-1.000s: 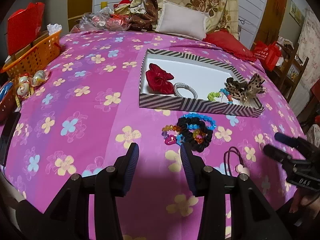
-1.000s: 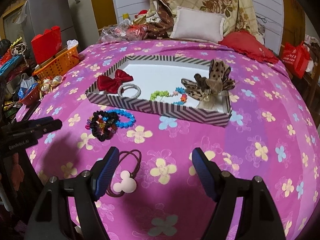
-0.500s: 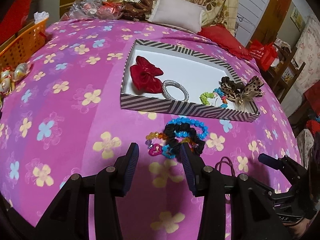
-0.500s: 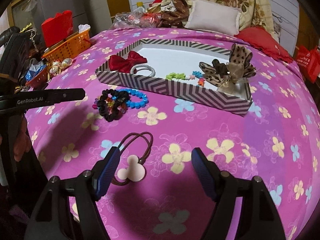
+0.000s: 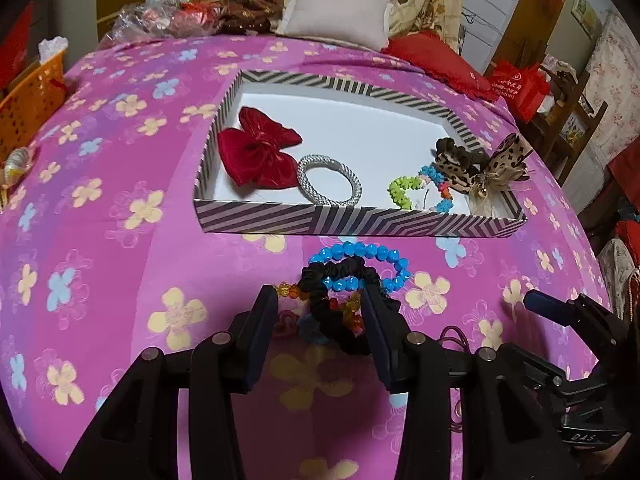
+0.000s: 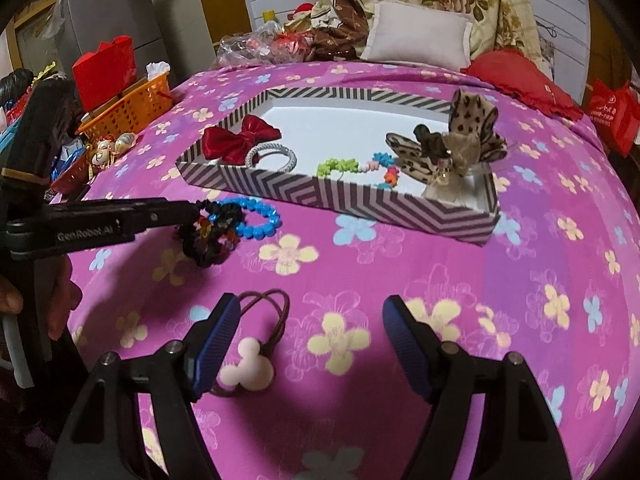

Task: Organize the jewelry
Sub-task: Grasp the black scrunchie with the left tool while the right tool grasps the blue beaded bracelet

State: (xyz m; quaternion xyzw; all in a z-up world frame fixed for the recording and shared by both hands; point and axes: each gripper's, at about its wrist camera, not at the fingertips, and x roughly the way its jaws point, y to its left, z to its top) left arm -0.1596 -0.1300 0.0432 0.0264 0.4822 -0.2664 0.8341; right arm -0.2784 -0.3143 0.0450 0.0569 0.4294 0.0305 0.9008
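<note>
A striped box (image 5: 352, 222) (image 6: 332, 196) on the pink bedspread holds a red bow (image 5: 256, 152), a silver bangle (image 5: 329, 180), a bead bracelet (image 5: 420, 188) and a leopard bow (image 5: 480, 168). In front of it lie a black scrunchie (image 5: 340, 276) (image 6: 208, 236), a blue bead bracelet (image 5: 372, 256) (image 6: 260, 220) and coloured beads. My left gripper (image 5: 320, 320) is open, its fingers on either side of the scrunchie pile. My right gripper (image 6: 308, 340) is open and empty, with a mouse-head hair tie (image 6: 250, 368) beside its left finger.
An orange basket (image 6: 128, 108) and small ornaments (image 6: 108, 148) stand at the bed's left edge. Pillows (image 5: 336, 12) and a pile of clothes lie at the far end. A red bag (image 5: 520, 88) and wooden furniture stand off the right side.
My left gripper has moved forward until its open fingers straddle the scrunchie pile. My right gripper has shifted slightly forward, staying open beside the hair tie.
</note>
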